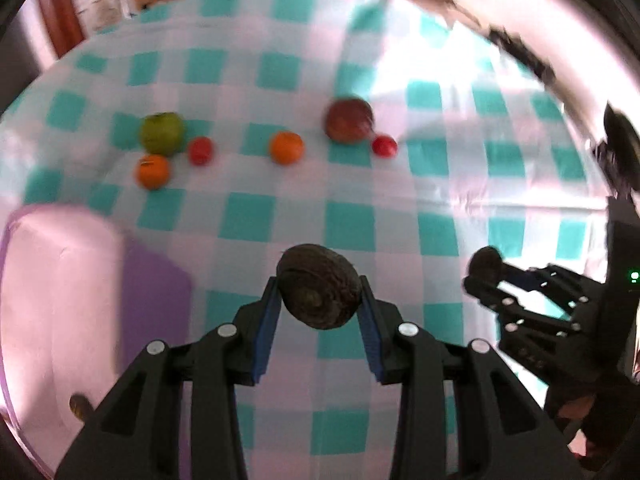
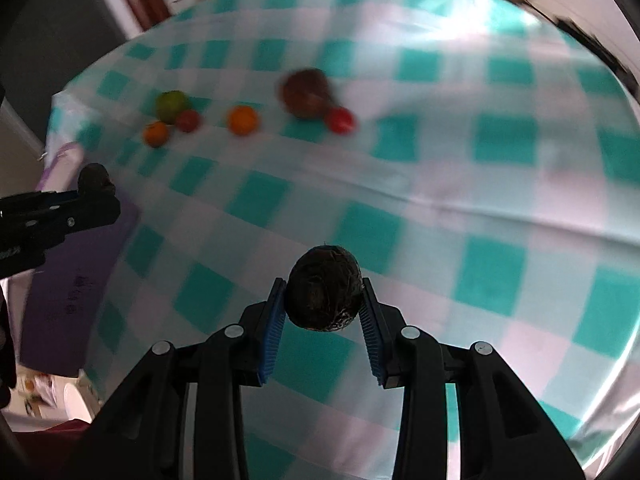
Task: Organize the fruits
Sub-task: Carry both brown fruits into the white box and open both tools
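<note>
Between blue ribbed pads (image 1: 267,332): wrinkled dark fruit (image 1: 319,286); right gripper (image 2: 323,314) likewise.

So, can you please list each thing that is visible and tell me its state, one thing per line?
Left tongs: shut on a dark brown fruit, held above the table.
Right tongs: shut on a second dark fruit, also lifted.
Green apple: resting on the checkered cloth.
Red apple: resting on the cloth.
Two oranges: on the cloth, apart.
Two small red fruits: on the cloth.
Purple container: beside the left tongs; contents unclear.
</note>
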